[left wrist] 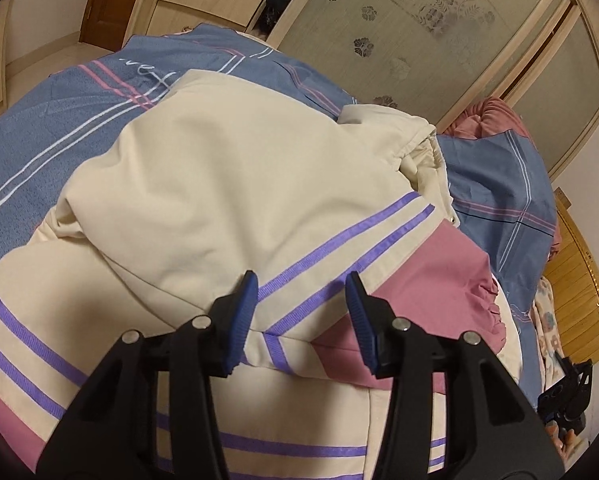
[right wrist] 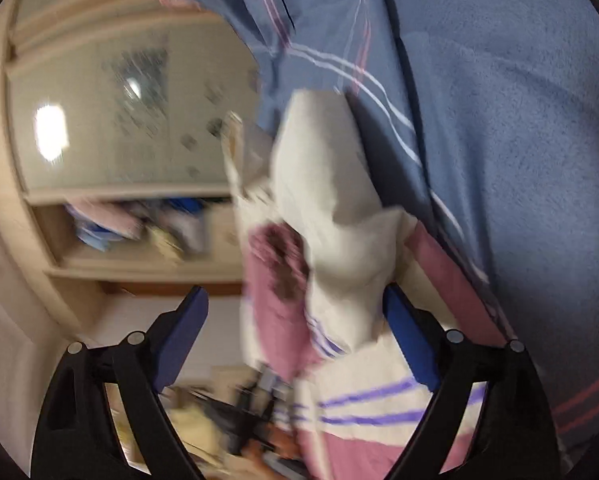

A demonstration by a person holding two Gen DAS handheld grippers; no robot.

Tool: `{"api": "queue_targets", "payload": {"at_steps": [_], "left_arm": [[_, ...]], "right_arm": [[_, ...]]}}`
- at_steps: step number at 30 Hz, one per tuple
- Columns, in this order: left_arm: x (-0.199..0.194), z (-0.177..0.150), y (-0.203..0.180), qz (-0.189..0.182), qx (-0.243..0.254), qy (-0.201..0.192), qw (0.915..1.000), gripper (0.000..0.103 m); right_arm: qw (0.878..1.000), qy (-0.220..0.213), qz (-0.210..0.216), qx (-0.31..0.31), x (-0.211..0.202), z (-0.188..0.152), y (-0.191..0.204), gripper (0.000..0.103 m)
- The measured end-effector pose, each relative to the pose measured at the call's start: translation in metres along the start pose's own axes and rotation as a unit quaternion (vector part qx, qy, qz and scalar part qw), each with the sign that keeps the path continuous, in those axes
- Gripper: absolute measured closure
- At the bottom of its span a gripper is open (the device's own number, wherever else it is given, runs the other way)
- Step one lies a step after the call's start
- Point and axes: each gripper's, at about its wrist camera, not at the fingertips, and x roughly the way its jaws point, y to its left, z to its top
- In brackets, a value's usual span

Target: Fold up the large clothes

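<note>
The left gripper [left wrist: 301, 288] hovers open above the cream jacket [left wrist: 235, 184]; the right gripper [right wrist: 295, 304] gapes open. Pinch the sleeve edge squarely.

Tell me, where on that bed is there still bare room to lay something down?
Bare blue bedsheet lies left of and beyond the cream jacket. The right side is crowded: jacket hood, a rumpled blue quilt and pink bedding.
</note>
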Motion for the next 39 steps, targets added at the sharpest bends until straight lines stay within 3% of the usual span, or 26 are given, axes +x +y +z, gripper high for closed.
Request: {"api": "queue_targets", "payload": {"at_steps": [1,3,5,8,10,11,12,13,17,19,22,23,25,28,32,34,38,39], "left_arm": [[0.000,0.000,-0.001,0.003,0.003,0.000,1.0000,0.056],[0.002,0.000,-0.003,0.007,0.007,0.000,1.0000,0.056],[0.002,-0.001,-0.003,0.008,0.008,-0.001,0.9999,0.056],[0.002,-0.001,-0.001,0.004,0.005,0.000,1.0000,0.056],[0.004,-0.001,0.001,0.002,0.004,0.004,1.0000,0.056],[0.006,-0.002,0.002,0.003,0.005,0.007,1.0000,0.056],[0.007,-0.002,0.002,0.006,0.006,0.009,0.9999,0.056],[0.009,-0.002,0.002,0.011,0.007,0.010,0.9999,0.056],[0.011,-0.002,0.003,0.013,0.005,0.013,0.9998,0.056],[0.011,-0.001,0.004,0.010,0.002,0.013,0.9999,0.056],[0.008,0.000,0.007,0.003,-0.007,0.010,0.9999,0.055],[0.006,0.001,0.007,0.001,-0.010,0.008,0.9999,0.055],[-0.002,0.001,0.008,-0.007,-0.019,-0.002,0.9998,0.047],[-0.019,0.001,0.005,-0.005,-0.017,-0.030,0.9994,0.039],[-0.036,-0.003,0.002,0.010,-0.006,-0.050,0.9987,0.031],[-0.038,-0.004,0.005,0.007,-0.012,-0.049,0.9987,0.028],[-0.036,-0.003,0.010,-0.003,-0.024,-0.037,0.9990,0.028],[-0.035,-0.002,0.011,-0.003,-0.023,-0.035,0.9991,0.028]], "right_arm": [[1.000,0.018,-0.005,-0.014,0.005,-0.008,0.005,0.013],[0.997,0.075,0.024,-0.015,0.024,-0.026,0.010,0.013],[0.996,0.089,0.024,-0.007,0.038,-0.034,0.012,0.013],[1.000,0.013,0.016,-0.009,0.034,-0.019,0.009,0.016],[0.995,-0.040,0.076,0.051,0.018,-0.001,-0.008,0.021],[0.993,-0.059,0.081,0.065,0.012,0.006,-0.014,0.024],[0.994,-0.082,0.052,0.052,0.002,0.013,-0.014,0.026],[0.994,-0.103,0.024,0.034,-0.007,0.016,-0.012,0.035],[0.995,-0.097,0.009,0.038,-0.015,0.017,-0.021,0.051],[0.995,-0.091,-0.024,0.024,-0.013,0.012,-0.012,0.051],[0.992,-0.058,-0.104,-0.036,-0.018,0.004,0.013,0.039],[0.985,-0.074,-0.134,-0.074,-0.025,-0.003,0.028,0.039],[0.961,-0.131,-0.190,-0.155,-0.039,-0.018,0.063,0.039],[0.939,-0.172,-0.188,-0.231,-0.046,-0.032,0.102,0.021],[0.924,-0.124,-0.189,-0.307,0.009,-0.015,0.156,0.016],[0.916,-0.083,-0.181,-0.348,0.052,-0.004,0.181,0.006],[0.907,0.030,-0.179,-0.379,0.169,0.045,0.212,0.001],[0.907,0.035,-0.194,-0.373,0.197,0.060,0.215,0.001]]}}
